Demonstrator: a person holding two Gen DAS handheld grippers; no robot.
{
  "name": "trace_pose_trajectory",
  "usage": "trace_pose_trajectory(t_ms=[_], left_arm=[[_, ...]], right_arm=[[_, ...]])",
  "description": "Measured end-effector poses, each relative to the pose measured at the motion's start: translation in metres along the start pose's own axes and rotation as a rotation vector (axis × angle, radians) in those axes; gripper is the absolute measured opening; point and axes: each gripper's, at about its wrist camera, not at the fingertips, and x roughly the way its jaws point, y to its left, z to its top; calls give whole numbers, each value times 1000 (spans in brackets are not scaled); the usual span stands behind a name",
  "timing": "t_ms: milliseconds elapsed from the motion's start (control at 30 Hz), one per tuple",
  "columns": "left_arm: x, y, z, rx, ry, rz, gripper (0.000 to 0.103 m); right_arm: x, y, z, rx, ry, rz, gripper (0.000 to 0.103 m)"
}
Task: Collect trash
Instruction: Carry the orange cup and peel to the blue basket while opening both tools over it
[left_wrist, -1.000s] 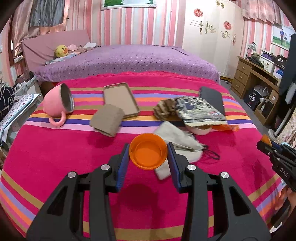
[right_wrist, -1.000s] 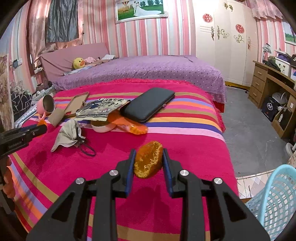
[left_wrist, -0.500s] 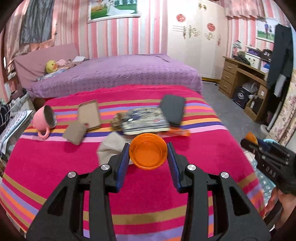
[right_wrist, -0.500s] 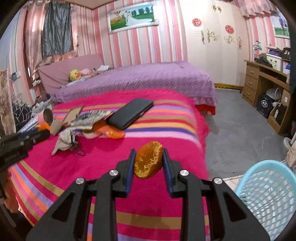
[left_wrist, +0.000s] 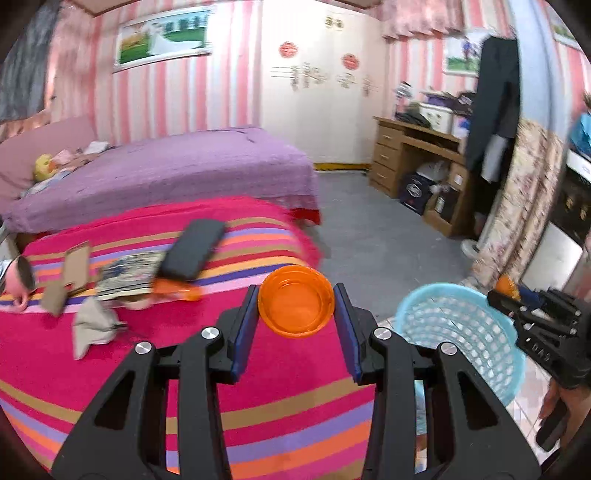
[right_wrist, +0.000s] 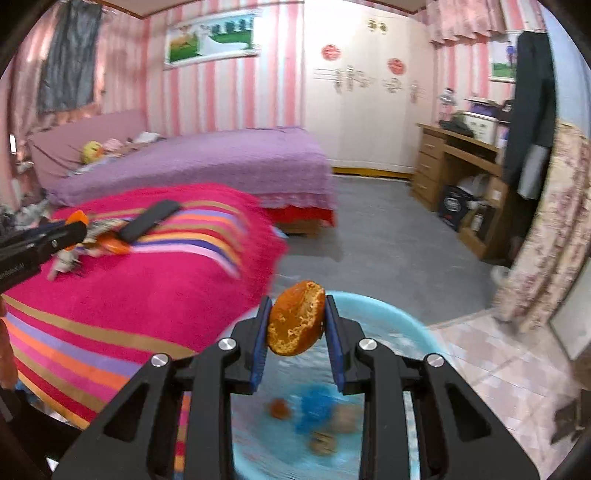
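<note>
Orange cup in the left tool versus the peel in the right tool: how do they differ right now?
The orange cup is smooth, translucent plastic with its open mouth facing the camera; the orange peel is rough and shows its pithy inside. The cup hangs over the striped blanket, beside the blue basket; the peel hangs above the basket's opening, over trash already inside. Both are orange and clamped between tool pads.

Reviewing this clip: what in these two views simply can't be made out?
- Basket contents, right wrist view: motion blur leaves only blue, orange and brown blobs.
- Basket, left wrist view: near side hidden behind the left gripper's frame; inside not visible.
- Patterned item on the striped bed, left wrist view: blurred, print unreadable.
- Pink mug, left wrist view: cut off by the image edge.
</note>
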Motion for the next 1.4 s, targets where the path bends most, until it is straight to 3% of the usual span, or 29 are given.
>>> trace_pose_trajectory(t_ms=[267, 633, 700, 767, 800, 967, 1400], left_arm=[[40, -78, -19, 31, 88, -117, 39], [83, -145, -47, 124, 170, -170, 39], [85, -145, -44, 122, 171, -183, 42], [85, -141, -42, 134, 163, -168, 69], [84, -137, -41, 136, 149, -145, 75], [77, -111, -35, 126, 121, -109, 90], [63, -59, -22, 57, 91, -71, 97]], right_arm=[[-4, -77, -28, 97, 22, -95, 28], [6, -101, -54, 166, 39, -115, 28], [7, -99, -55, 169, 37, -116, 28], [7, -98, -55, 168, 35, -116, 28], [7, -98, -54, 165, 33, -116, 28], [9, -92, -54, 162, 30, -112, 28], [33, -76, -52, 157, 20, -132, 33]])
